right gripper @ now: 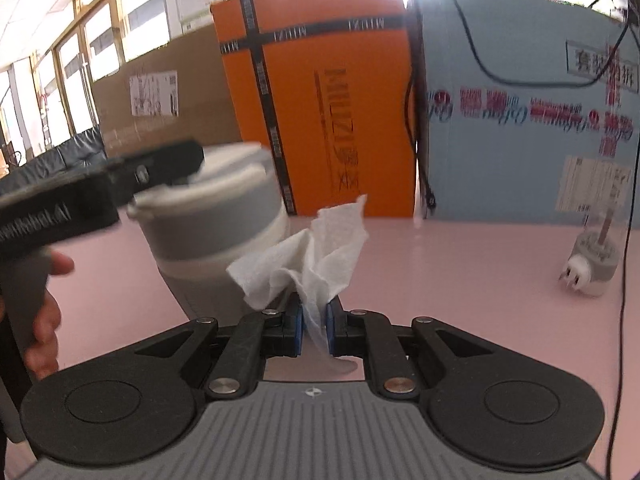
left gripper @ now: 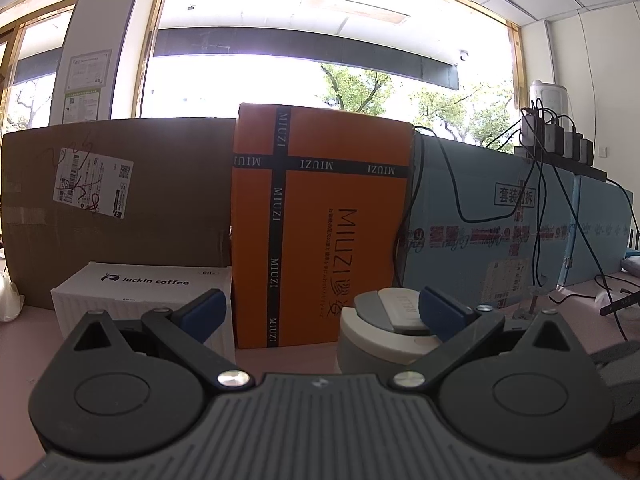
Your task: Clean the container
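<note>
Right wrist view: the right gripper (right gripper: pixel 315 322) has its jaws clenched on a crumpled white paper towel (right gripper: pixel 310 254), which fans out ahead of the blue pads (right gripper: pixel 297 322). The container to be cleaned, a grey and white lidded tumbler (right gripper: pixel 218 224), stands upright on the pink worktop (right gripper: pixel 460 280) just left of and beyond the towel; towel and tumbler look near each other, but whether they touch I cannot tell (the frame is blurred there). The left gripper (right gripper: pixel 168 164) reaches in from the left at the level of the tumbler's lid.

In the left wrist view, the left gripper (left gripper: pixel 320 312) has its jaws released and spread wide, with the tumbler (left gripper: pixel 384 332) off to the right, its lid partly behind the right-hand blue pad (left gripper: pixel 440 314) rather than centred between the two. An orange MIUZI box (left gripper: pixel 320 220) and a white luckin coffee box (left gripper: pixel 144 292) stand behind, against a brown carton (left gripper: pixel 120 200).

The step in hand appears to be steadying the tumbler and wiping it. To do it well, I would judge the left gripper should shift right so the tumbler sits squarely between the pads before closing, gripping low enough to leave the lid and upper wall free. The towel should then meet the surface with its broad loose part, pressed lightly, since a hard push could tip an unheld tumbler or drag the towel out of the jaws.
</note>
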The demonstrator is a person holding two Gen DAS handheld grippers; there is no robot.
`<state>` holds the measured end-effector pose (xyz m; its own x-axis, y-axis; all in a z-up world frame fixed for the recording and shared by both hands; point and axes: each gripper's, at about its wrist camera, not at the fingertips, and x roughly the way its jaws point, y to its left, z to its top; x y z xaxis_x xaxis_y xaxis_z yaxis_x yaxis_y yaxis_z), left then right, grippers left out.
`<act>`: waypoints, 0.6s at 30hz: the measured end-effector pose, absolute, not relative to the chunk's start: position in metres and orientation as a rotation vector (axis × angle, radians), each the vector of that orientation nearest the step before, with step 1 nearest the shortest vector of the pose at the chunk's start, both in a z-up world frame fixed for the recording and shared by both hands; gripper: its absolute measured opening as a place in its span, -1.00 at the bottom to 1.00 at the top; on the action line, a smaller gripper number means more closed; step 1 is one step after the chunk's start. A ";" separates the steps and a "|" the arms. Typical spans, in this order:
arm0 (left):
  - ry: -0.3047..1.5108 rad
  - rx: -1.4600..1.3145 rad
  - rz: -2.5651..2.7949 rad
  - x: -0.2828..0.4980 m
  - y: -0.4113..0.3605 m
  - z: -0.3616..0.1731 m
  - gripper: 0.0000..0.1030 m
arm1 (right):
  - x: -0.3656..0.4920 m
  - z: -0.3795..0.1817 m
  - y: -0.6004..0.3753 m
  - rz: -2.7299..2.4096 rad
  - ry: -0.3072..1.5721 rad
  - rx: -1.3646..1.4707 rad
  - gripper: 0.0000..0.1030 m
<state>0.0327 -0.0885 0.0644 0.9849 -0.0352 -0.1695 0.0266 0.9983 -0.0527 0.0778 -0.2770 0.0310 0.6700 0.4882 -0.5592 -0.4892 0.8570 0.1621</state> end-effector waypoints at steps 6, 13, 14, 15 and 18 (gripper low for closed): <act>0.168 -0.055 -0.034 0.032 -0.088 0.064 1.00 | 0.074 0.031 -0.282 0.548 0.618 0.018 -0.79; 0.164 -0.064 -0.035 0.031 -0.087 0.063 1.00 | 0.065 0.049 -0.294 0.569 0.536 0.087 -0.79; 0.165 -0.065 -0.035 0.031 -0.087 0.063 1.00 | 0.065 0.050 -0.295 0.574 0.534 0.094 -0.79; 0.165 -0.066 -0.035 0.031 -0.087 0.063 1.00 | 0.066 0.051 -0.295 0.580 0.533 0.101 -0.79; 0.164 -0.067 -0.033 0.031 -0.088 0.063 1.00 | 0.069 0.050 -0.294 0.587 0.542 0.107 -0.79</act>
<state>0.0311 -0.0876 0.0629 0.9860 -0.0379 -0.1625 0.0270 0.9973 -0.0688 0.0691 -0.2935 0.0498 0.6976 0.5527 -0.4559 -0.4978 0.8316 0.2464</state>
